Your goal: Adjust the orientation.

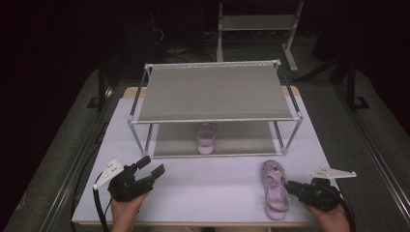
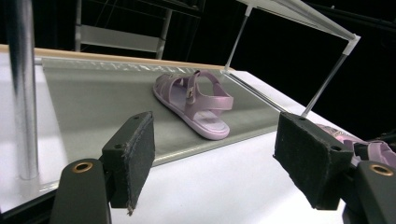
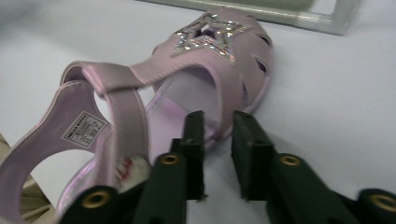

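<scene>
One pink sandal (image 1: 206, 137) lies on the lower shelf (image 2: 93, 102) of a metal rack (image 1: 212, 92), toe pointing away from me. Its mate, a pink sandal (image 1: 273, 181) with a glittery star (image 3: 205, 39), rests on the white table at the front right. My right gripper (image 1: 288, 186) comes at this sandal from the right. Its jaws stand close together across the sandal's side wall (image 3: 226, 112), one over the insole and one outside. My left gripper (image 1: 152, 166) hovers open at the front left, facing the shelved sandal (image 2: 194, 100), nothing between its jaws.
The rack's top shelf (image 1: 215, 89) overhangs the lower one. A rack post (image 2: 23, 93) stands close at the left of the left gripper view. The white table (image 1: 212, 183) lies bare between the two grippers. A second frame (image 1: 256, 21) stands beyond the table.
</scene>
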Demonstrator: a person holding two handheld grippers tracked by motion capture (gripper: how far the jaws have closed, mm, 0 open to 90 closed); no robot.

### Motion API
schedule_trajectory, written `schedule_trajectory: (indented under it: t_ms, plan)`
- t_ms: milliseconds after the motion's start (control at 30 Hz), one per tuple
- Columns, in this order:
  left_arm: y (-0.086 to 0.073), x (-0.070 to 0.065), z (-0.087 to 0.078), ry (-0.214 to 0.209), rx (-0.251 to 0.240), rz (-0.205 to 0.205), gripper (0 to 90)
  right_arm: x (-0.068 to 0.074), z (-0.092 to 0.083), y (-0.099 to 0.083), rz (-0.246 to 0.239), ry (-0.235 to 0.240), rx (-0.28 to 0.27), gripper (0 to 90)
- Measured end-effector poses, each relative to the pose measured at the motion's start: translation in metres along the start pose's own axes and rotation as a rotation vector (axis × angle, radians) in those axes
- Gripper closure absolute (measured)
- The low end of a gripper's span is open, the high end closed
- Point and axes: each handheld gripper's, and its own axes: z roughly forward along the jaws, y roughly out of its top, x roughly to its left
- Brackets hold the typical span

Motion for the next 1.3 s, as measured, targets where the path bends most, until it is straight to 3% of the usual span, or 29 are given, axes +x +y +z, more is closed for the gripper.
schedule_trajectory:
  t_ms: [133, 167, 333, 667, 1000, 1133, 1200, 1300]
  plan:
    - [0.0, 0.0, 0.0, 0.002, 0.0, 0.005, 28.6, 0.0, -0.002, 0.0, 0.006, -0.011, -0.013, 57.6]
    - [0.001, 0.0, 0.0, 0.002, 0.0, 0.009, 28.6, 0.001, -0.003, 0.001, 0.005, -0.019, -0.021, 48.6]
    - [0.0, 0.0, 0.0, 0.001, 0.0, 0.002, 28.6, 0.0, -0.006, 0.001, 0.039, -0.03, -0.043, 33.0]
    - [0.0, 0.001, -0.001, 0.002, -0.006, -0.002, 28.6, -0.005, -0.019, -0.009, 0.092, 0.013, -0.052, 29.6]
    - [-0.001, 0.0, 0.001, -0.002, -0.004, -0.007, 28.6, 0.014, -0.035, -0.006, 0.047, 0.067, -0.09, 34.7]
    - [0.0, 0.001, 0.0, -0.002, -0.006, -0.009, 28.6, 0.022, -0.034, -0.004, 0.033, 0.081, -0.089, 35.3]
    - [0.0, 0.001, 0.0, -0.001, -0.008, -0.006, 28.7, 0.028, -0.031, -0.003, 0.017, 0.089, -0.078, 39.8]
    - [0.0, 0.001, 0.0, 0.0, -0.005, 0.0, 28.7, 0.032, -0.025, -0.004, 0.03, 0.08, -0.075, 42.9]
